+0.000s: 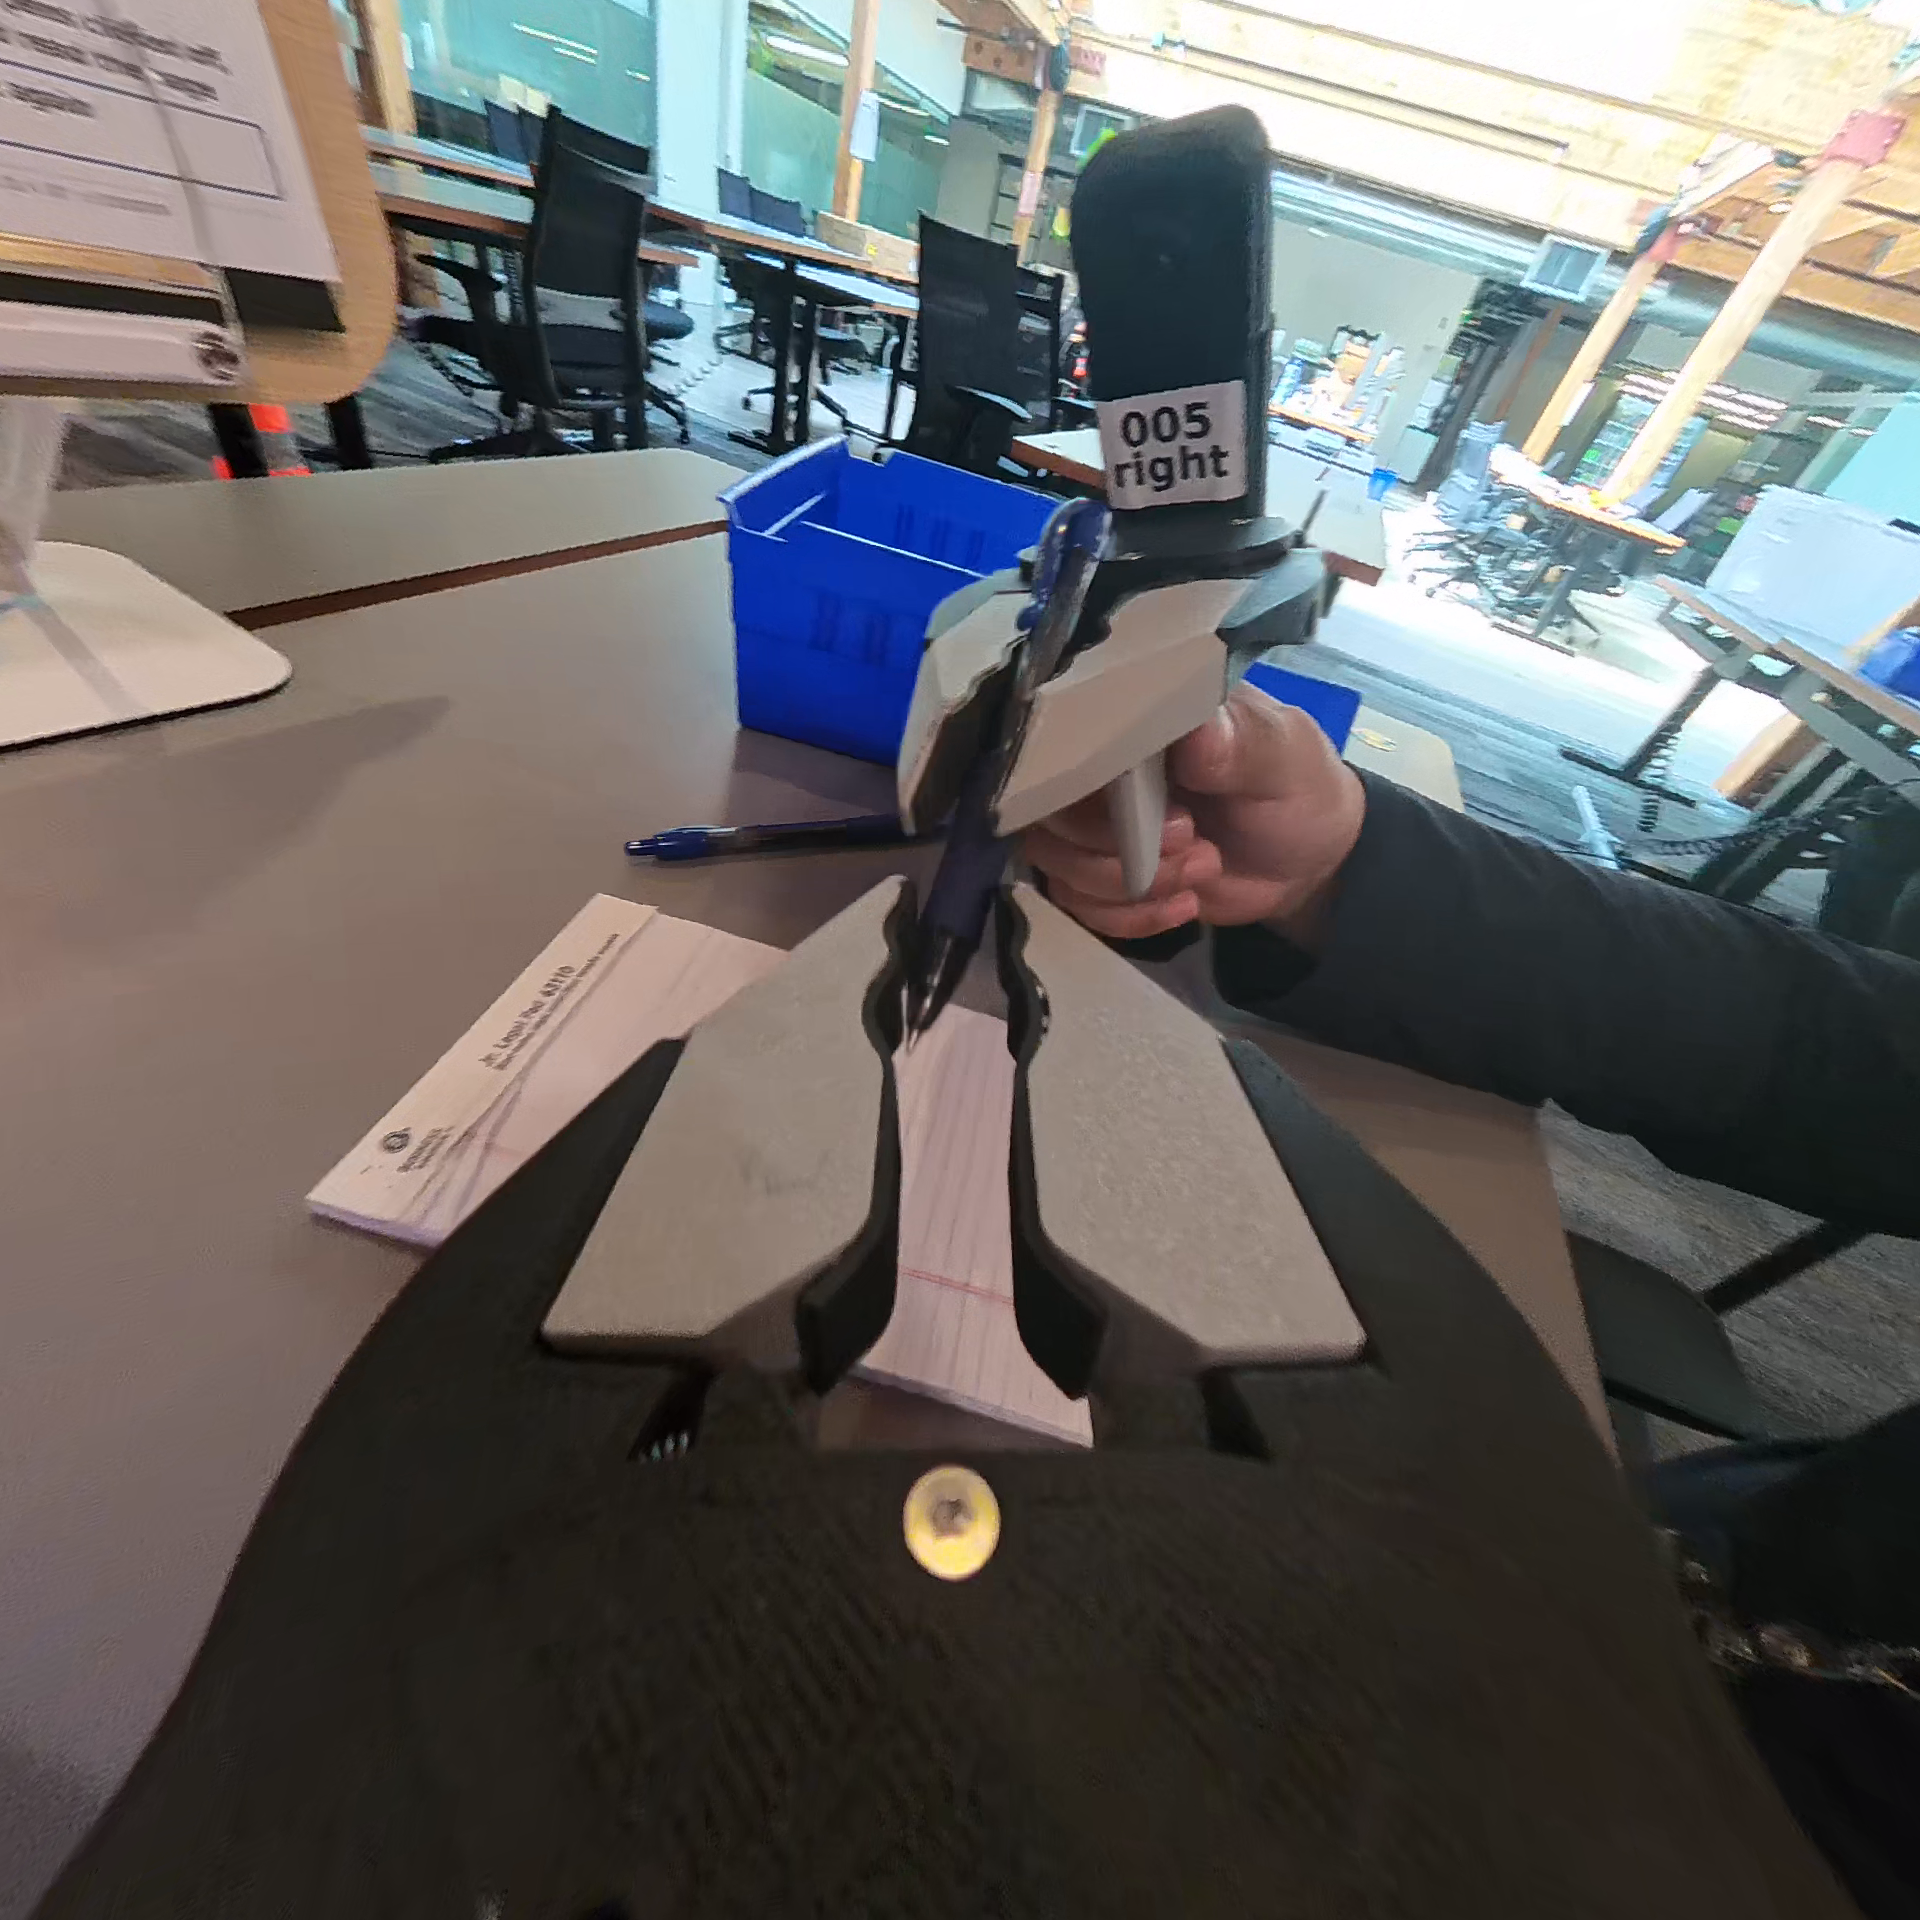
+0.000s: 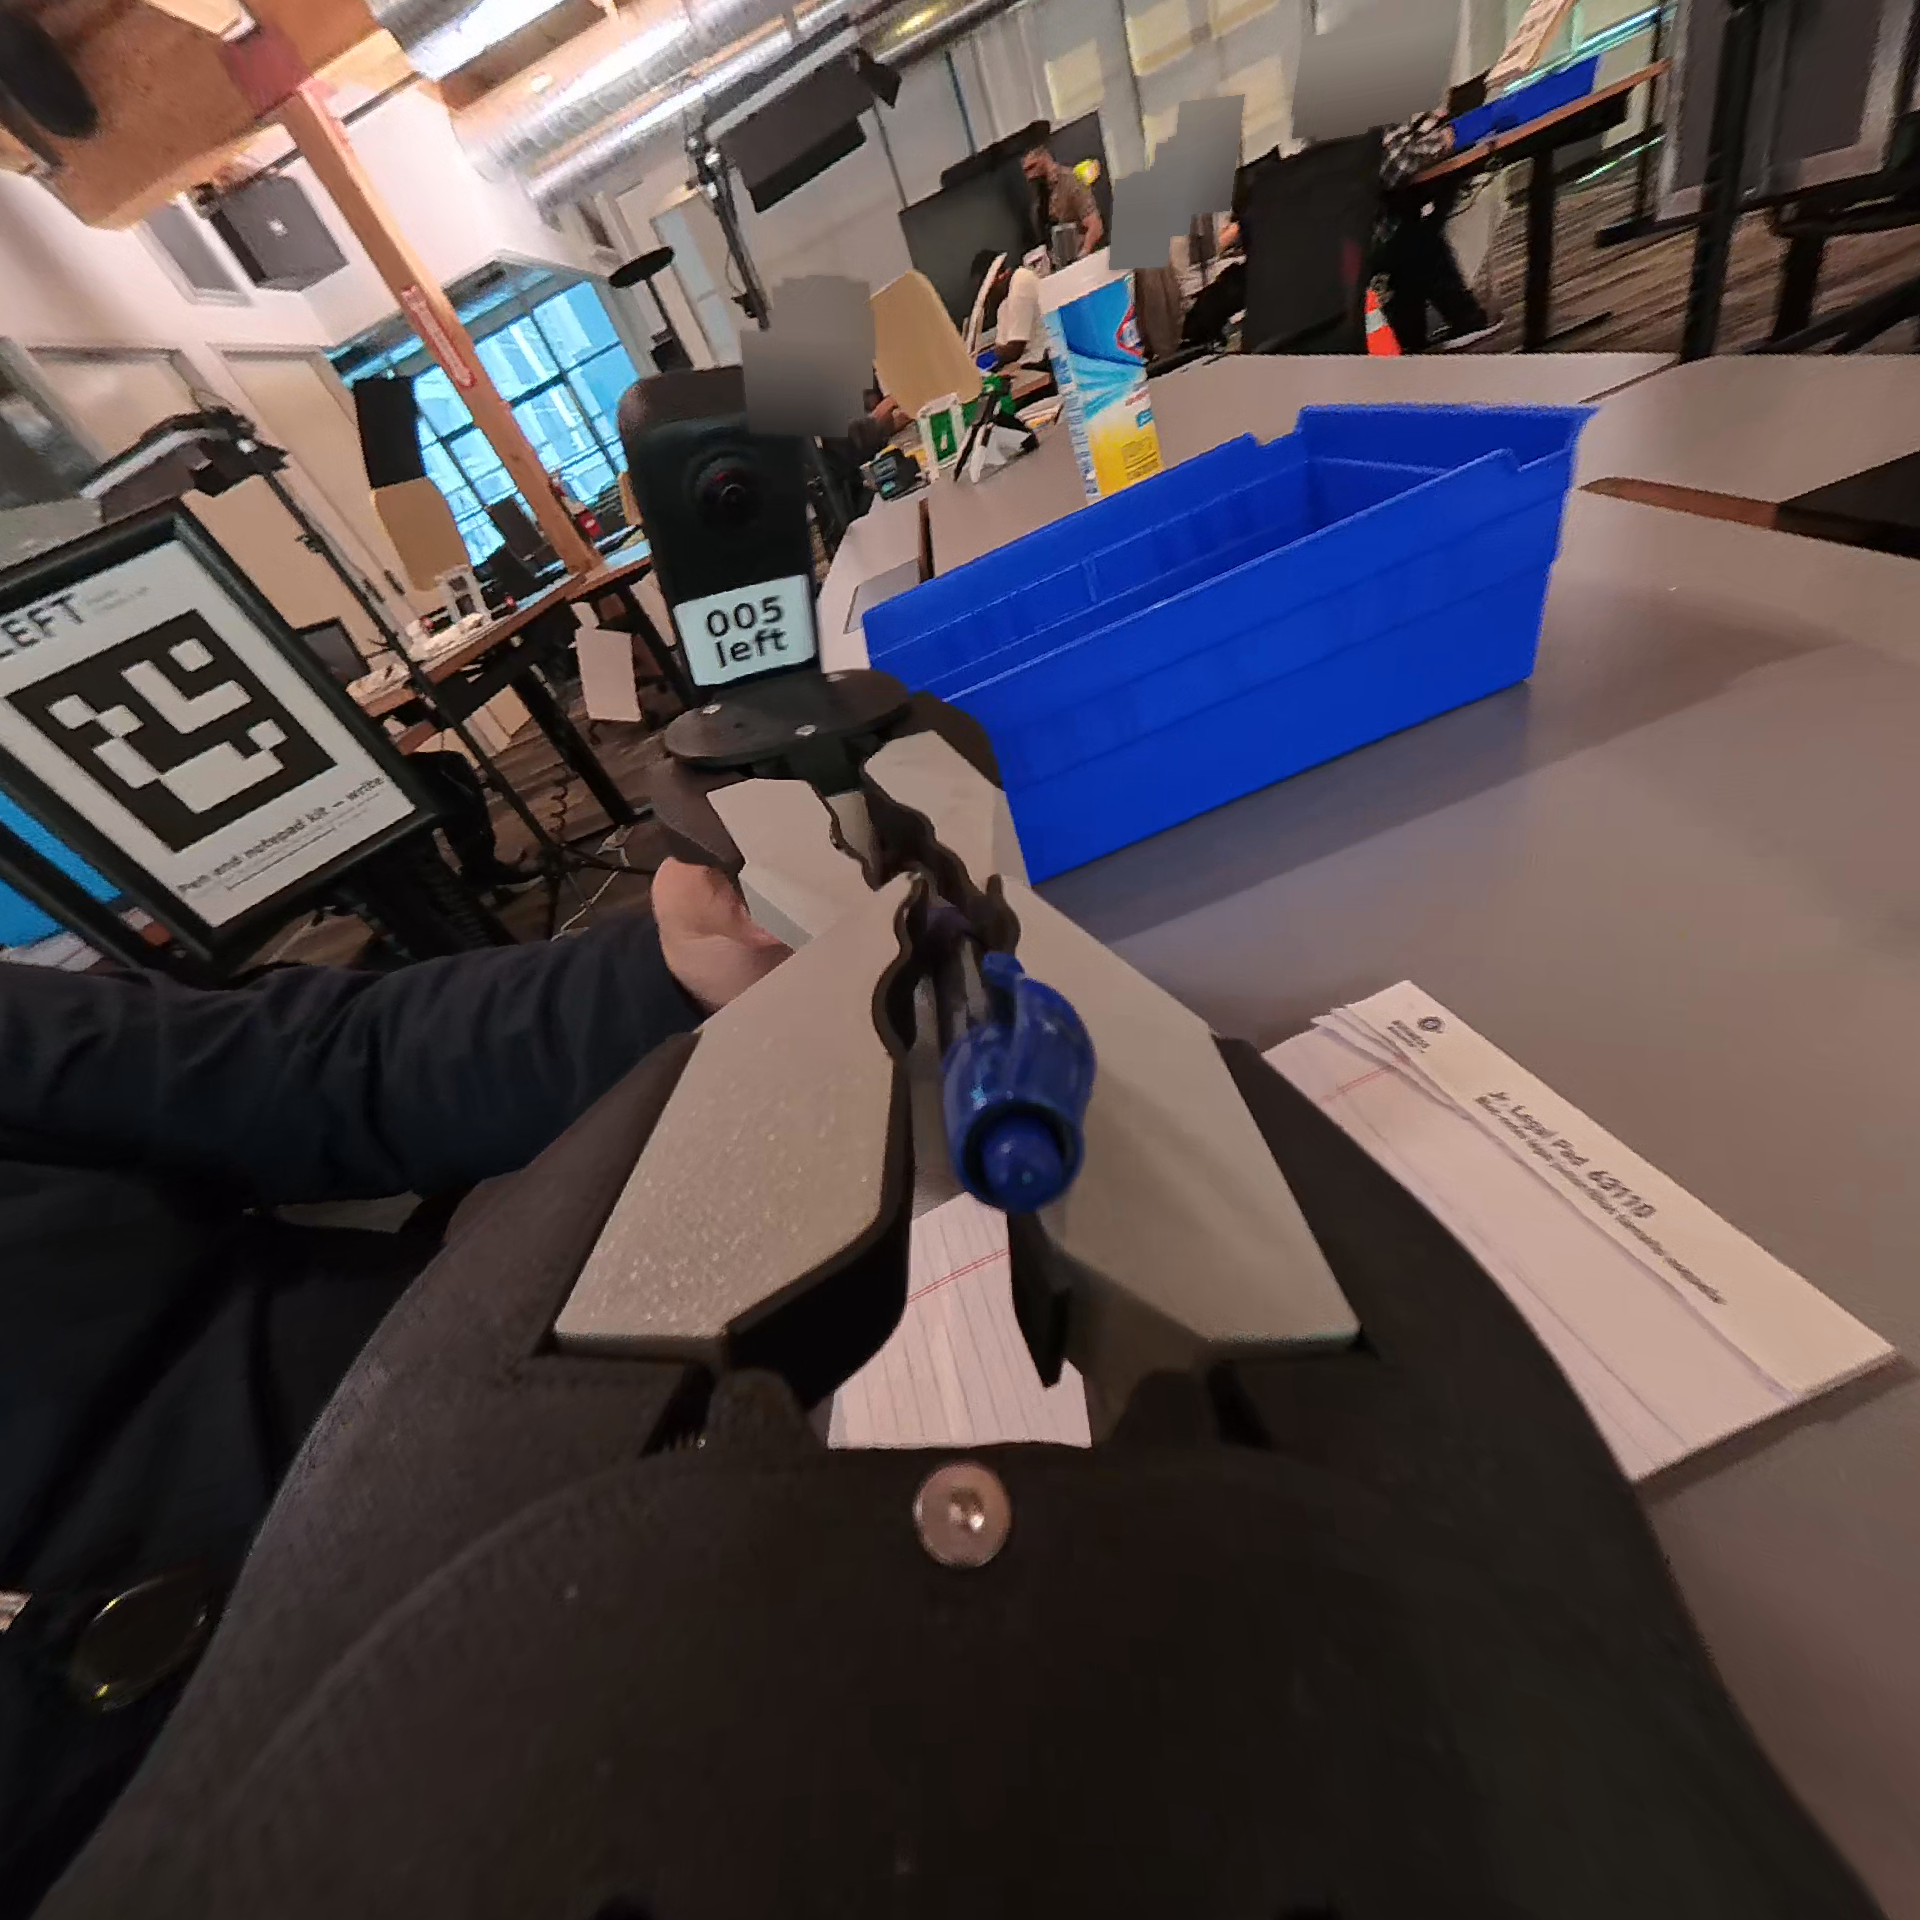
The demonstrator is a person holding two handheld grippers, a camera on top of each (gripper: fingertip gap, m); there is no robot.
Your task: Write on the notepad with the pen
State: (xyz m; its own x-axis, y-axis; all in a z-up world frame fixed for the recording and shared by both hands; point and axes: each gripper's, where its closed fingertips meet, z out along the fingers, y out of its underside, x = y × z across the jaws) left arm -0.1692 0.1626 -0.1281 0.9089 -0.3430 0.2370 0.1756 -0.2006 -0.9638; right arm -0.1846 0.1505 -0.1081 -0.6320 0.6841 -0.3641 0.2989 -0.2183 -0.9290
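Blue-capped pen (image 2: 1013, 1081) is clamped between the jaws of the right gripper (image 1: 982, 769), which a hand (image 1: 1236, 821) holds steeply over the white lined notepad (image 1: 951, 1174) on the grey bench (image 1: 312, 935). Its tip sits at or just above the paper. The left gripper (image 1: 951, 935) hovers low over the pad, jaws slightly apart and holding nothing. A second pen (image 1: 769, 834) lies on the bench beyond the pad, near a blue bin (image 2: 1247, 634).
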